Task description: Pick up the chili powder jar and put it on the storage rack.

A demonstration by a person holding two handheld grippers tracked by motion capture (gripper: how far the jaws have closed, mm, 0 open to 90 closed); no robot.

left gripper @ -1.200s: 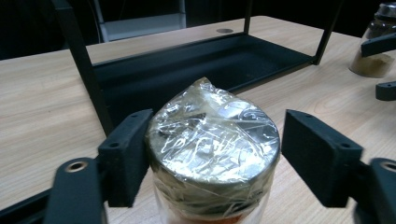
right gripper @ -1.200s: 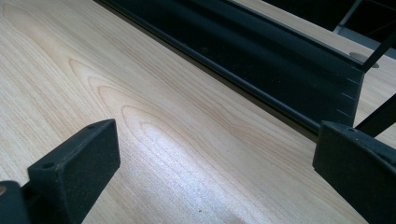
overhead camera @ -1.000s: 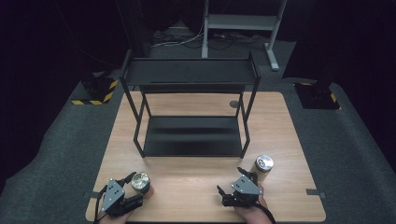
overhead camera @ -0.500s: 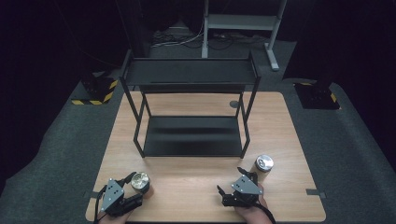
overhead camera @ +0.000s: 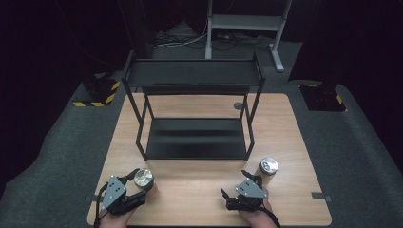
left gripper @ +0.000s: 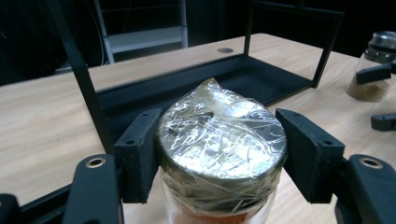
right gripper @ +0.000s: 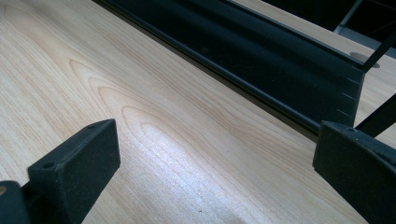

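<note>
**High view: left gripper clamps a jar at lower left**

At the lower left of the high view, the left gripper (overhead camera: pixel 134 186) is clenched on a jar (overhead camera: pixel 144 179) standing on the table (overhead camera: pixel 199 190). The left gripper view shows both pads pressed against the jar's foil-wrapped lid (left gripper: pixel 220 140). The black rack (overhead camera: pixel 195 137) fills the frame's middle. At lower right, the right gripper (overhead camera: pixel 236 189) rests with jaws spread wide and nothing between them; a second jar (overhead camera: pixel 268 168) stands just beside it, upper right.
</note>
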